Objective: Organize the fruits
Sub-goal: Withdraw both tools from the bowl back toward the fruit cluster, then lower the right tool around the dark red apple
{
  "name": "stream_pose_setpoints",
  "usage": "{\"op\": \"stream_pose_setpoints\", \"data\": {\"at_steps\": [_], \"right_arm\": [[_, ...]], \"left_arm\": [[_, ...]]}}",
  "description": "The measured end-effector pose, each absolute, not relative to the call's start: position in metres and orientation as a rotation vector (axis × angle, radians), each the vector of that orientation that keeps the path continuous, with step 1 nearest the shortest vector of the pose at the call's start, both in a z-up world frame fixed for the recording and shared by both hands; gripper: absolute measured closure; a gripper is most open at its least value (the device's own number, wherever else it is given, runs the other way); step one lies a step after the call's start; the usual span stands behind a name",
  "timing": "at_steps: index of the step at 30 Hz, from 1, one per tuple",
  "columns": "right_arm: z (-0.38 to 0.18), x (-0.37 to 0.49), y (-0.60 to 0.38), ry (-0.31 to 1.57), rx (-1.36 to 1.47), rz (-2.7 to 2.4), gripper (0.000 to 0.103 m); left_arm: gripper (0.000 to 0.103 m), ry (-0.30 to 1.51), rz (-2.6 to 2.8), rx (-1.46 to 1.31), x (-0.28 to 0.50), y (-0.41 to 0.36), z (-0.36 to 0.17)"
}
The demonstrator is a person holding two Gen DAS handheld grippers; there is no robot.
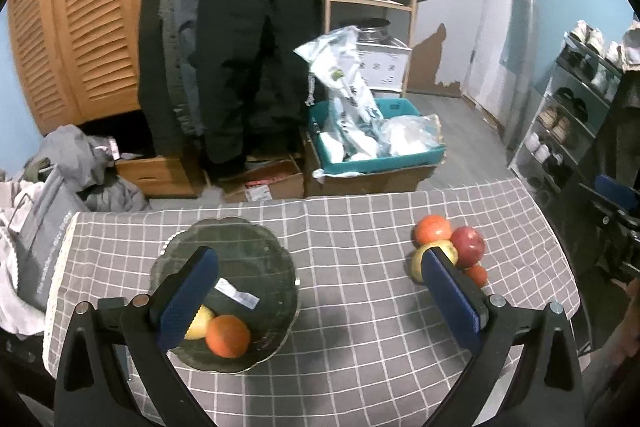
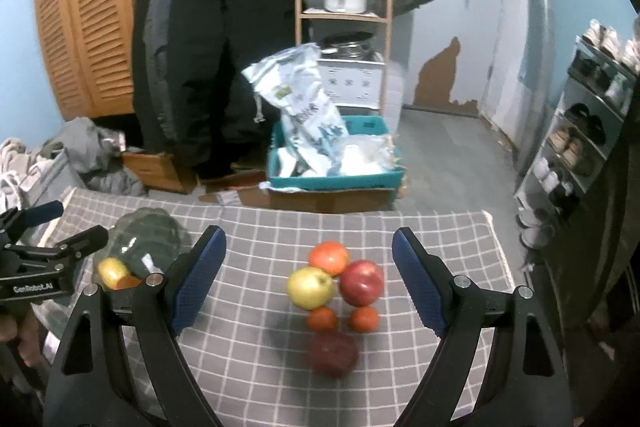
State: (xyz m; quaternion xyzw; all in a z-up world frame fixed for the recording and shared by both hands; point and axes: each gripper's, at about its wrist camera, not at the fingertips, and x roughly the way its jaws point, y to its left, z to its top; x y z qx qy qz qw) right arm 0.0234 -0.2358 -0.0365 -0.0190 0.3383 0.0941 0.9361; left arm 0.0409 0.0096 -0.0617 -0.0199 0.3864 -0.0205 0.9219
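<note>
A dark glass plate [image 1: 240, 247] on the checked tablecloth holds an orange [image 1: 228, 335] and a yellow fruit [image 1: 198, 323]. My left gripper [image 1: 320, 283] is open and empty, its left finger above the plate. A cluster of fruit lies to the right: a yellow apple [image 2: 310, 287], a red apple [image 2: 362, 283], an orange-red fruit [image 2: 329, 257], two small orange fruits [image 2: 322, 319] and a dark red fruit [image 2: 333, 354]. My right gripper [image 2: 308, 279] is open and empty, its fingers either side of the cluster and above it. The plate also shows in the right wrist view [image 2: 156, 235].
The table [image 1: 360, 211] ends at a far edge, with cardboard boxes and a teal crate [image 1: 376, 155] on the floor beyond. A shoe rack [image 2: 580, 131] stands to the right. Clothes are piled at the left [image 1: 60, 167].
</note>
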Motion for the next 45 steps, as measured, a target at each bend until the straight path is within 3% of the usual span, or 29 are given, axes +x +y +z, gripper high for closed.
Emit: {"op": "stream_pose_setpoints", "data": {"at_steps": [21, 45], "right_arm": [[-0.071, 0.02, -0.29, 0.767, -0.016, 0.101, 0.019], [-0.197, 0.051, -0.275, 1.107, 0.008, 0.163, 0.019]], "left_arm": [[0.001, 0.855, -0.118, 0.053, 0.058, -0.056, -0.081], [0.001, 1.092, -0.072, 0.124, 0.09, -0.07, -0.191]]}}
